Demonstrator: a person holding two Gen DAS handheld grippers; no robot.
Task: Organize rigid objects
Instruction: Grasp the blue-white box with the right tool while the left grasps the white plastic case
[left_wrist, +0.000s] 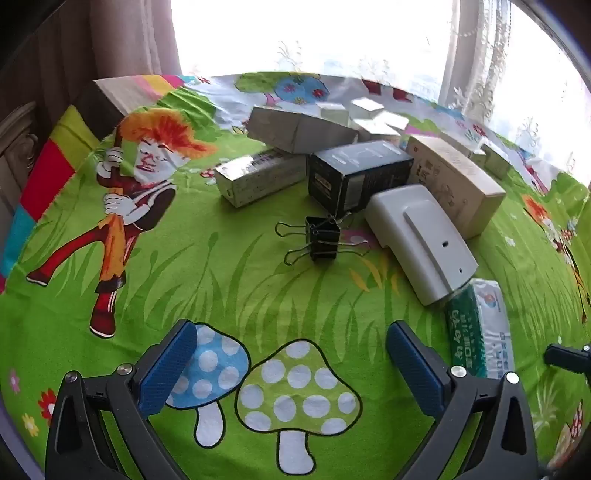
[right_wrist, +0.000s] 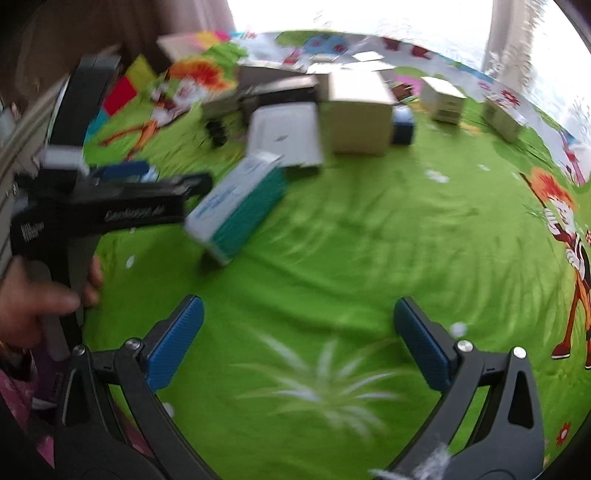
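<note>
While boxes lay clustered on the cartoon cloth (left_wrist: 229, 280), both grippers hovered.
Left gripper (left_wrist: 291, 365) and right gripper (right_wrist: 299, 339): jaws wide, empty.

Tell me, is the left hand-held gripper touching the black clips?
Apart. The left wrist view shows the left hand-held gripper open over the mushrooms, with green cloth between it and the black clips.
</note>
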